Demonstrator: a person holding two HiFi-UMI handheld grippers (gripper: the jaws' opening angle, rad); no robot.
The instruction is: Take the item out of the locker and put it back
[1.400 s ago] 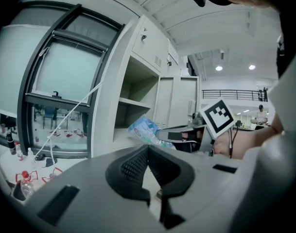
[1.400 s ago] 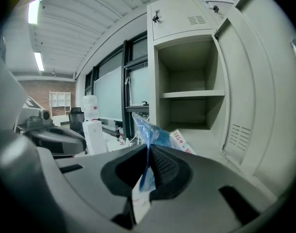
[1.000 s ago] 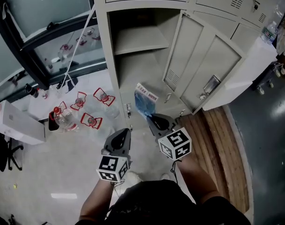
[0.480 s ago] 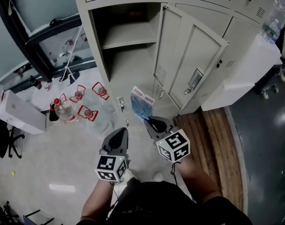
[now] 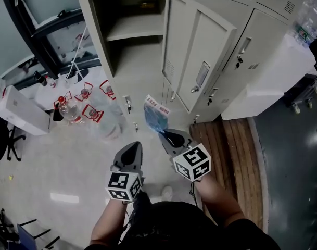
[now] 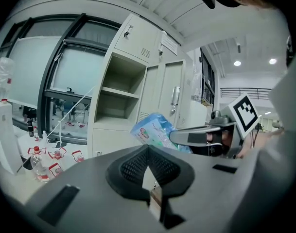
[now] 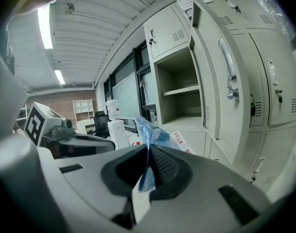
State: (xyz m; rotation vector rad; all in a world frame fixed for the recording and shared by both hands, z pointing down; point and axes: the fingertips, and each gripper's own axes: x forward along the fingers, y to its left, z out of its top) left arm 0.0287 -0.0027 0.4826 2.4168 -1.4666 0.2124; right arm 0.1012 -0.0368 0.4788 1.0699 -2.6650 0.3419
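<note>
Looking down from the head view: your right gripper (image 5: 163, 134) pinches the blue packet (image 5: 154, 117) outside the open locker (image 5: 135, 33). Left gripper view: your left gripper (image 6: 148, 152) is closed on nothing, packet to its right. Right gripper view: jaws clamped on packet's edge.

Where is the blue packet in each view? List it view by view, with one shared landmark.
Head view: packet at centre, just above the right tool.
Left gripper view: packet at centre, left of the right tool.
Right gripper view: packet at centre, pinched in the right tool.
Shared landmark: the open locker.
</note>
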